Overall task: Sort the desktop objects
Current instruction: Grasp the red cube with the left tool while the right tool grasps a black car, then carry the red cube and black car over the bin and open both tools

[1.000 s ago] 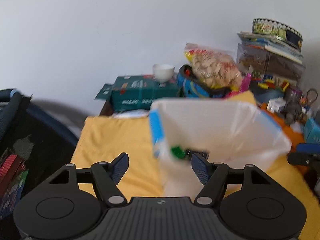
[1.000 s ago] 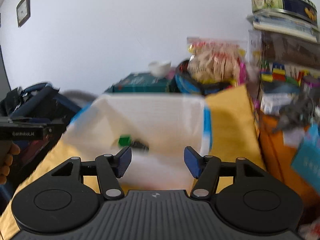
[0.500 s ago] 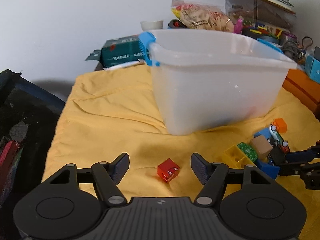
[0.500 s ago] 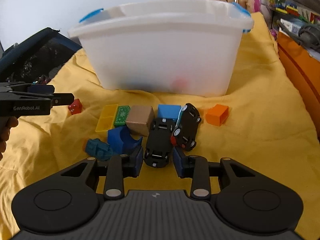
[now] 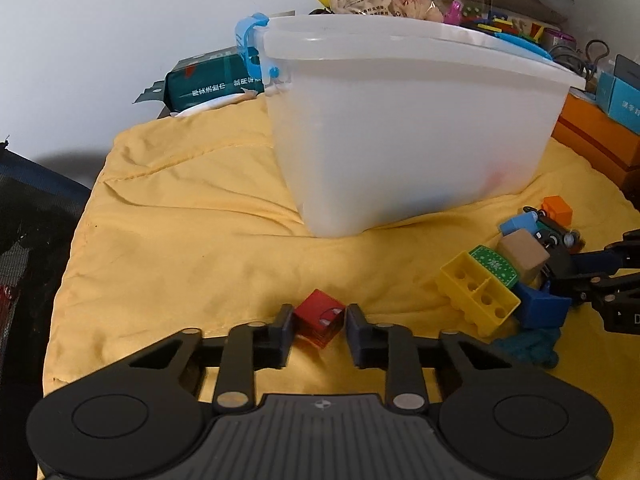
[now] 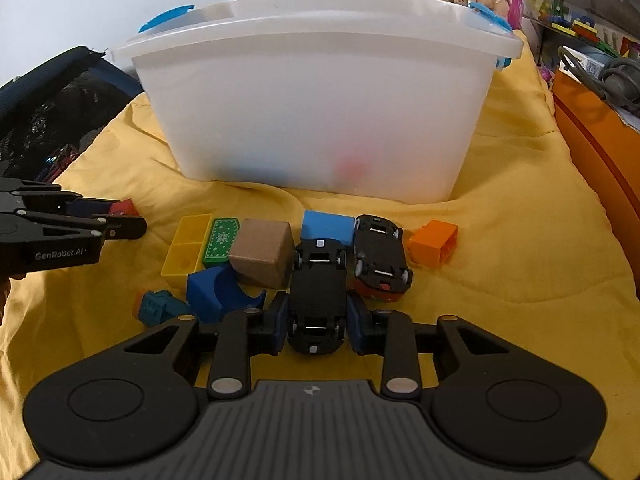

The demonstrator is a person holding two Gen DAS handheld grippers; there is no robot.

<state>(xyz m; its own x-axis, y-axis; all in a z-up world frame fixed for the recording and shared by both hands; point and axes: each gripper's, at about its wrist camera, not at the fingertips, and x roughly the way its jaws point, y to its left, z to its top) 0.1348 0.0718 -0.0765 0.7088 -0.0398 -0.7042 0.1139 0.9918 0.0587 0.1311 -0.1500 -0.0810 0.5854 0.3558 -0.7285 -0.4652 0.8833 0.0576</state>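
Grippers lowered since earlier | left gripper (image 5: 319, 326) closing: red cube (image 5: 320, 320) | right gripper (image 6: 317, 325) closing: black car (image 6: 318, 296)

Both wrist views look down close along their jaws, sharing the white bin (image 5: 400, 120) and yellow cloth (image 6: 520, 240).

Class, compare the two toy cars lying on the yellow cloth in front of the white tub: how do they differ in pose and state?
1. The black car lies flat, belly-up; the red-bodied car leans on its side against it.
2. The black car sits between the closing right tongs; the red-bodied car is untouched.
3. The black car lies nearer the camera.
Both show black undersides and wheels.
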